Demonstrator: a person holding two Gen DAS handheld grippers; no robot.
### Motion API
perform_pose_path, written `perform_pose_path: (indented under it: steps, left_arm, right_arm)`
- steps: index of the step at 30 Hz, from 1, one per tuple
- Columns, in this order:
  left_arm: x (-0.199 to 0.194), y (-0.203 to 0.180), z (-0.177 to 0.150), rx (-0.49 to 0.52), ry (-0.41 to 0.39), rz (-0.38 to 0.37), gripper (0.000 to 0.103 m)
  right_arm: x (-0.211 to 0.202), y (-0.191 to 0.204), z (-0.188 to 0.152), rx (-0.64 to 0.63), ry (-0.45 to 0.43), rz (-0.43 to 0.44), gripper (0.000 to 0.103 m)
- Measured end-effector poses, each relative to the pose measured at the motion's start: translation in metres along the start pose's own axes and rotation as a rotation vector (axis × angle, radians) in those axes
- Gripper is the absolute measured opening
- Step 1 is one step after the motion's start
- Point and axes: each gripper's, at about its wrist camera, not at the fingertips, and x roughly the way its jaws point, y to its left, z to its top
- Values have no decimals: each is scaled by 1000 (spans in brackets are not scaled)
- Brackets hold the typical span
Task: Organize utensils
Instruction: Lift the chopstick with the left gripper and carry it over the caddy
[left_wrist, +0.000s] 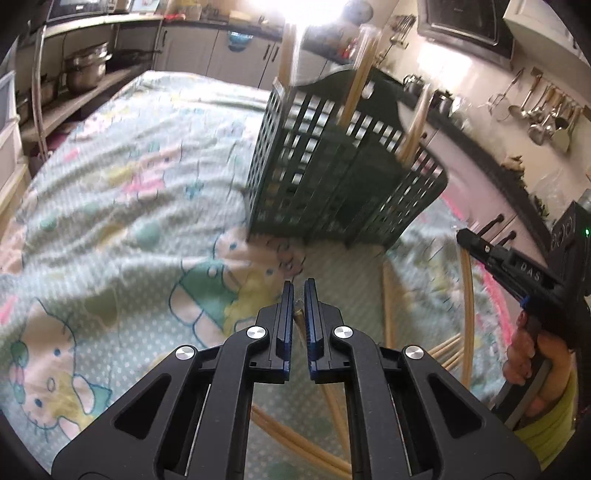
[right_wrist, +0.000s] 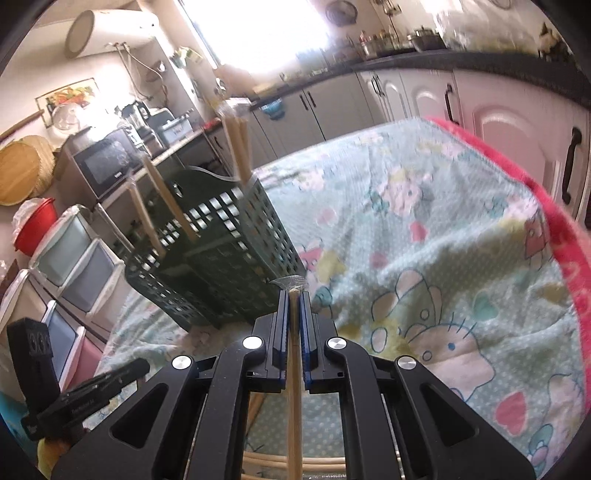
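Clamping a pale wooden chopstick (right_wrist: 294, 387) between its blue fingers (right_wrist: 283, 332), the right gripper (right_wrist: 294, 295) is closed on it; the stick runs lengthwise through the narrow gap, its tip at the fingertips and its shaft passing back under the gripper body. The left gripper (left_wrist: 299, 286) is likewise almost shut, with the end of another chopstick (left_wrist: 300, 321) pinched low between its fingers. Beneath both, loose chopsticks (left_wrist: 389, 295) lie on the cartoon-print cloth (left_wrist: 122, 206) at the near edge of the desk. Farther on, near the middle of the cloth, stands the dark green slotted basket (left_wrist: 332, 173), with several chopsticks (left_wrist: 354, 88) upright or leaning inside. Kitchen cabinets (right_wrist: 406, 92) line the wall beyond.
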Motion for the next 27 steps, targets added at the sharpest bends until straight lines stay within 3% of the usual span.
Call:
perform_pose_path:
  steps: [14,27]
  left_arm:
    - [-35,-24,46,46,-166,-14,3]
    - [-57,-49,66,88,-232,-59,3]
  right_arm:
    - [-50,20,17,-54,-155,20,6]
    - [-79,34,21,-95,-235,41,6]
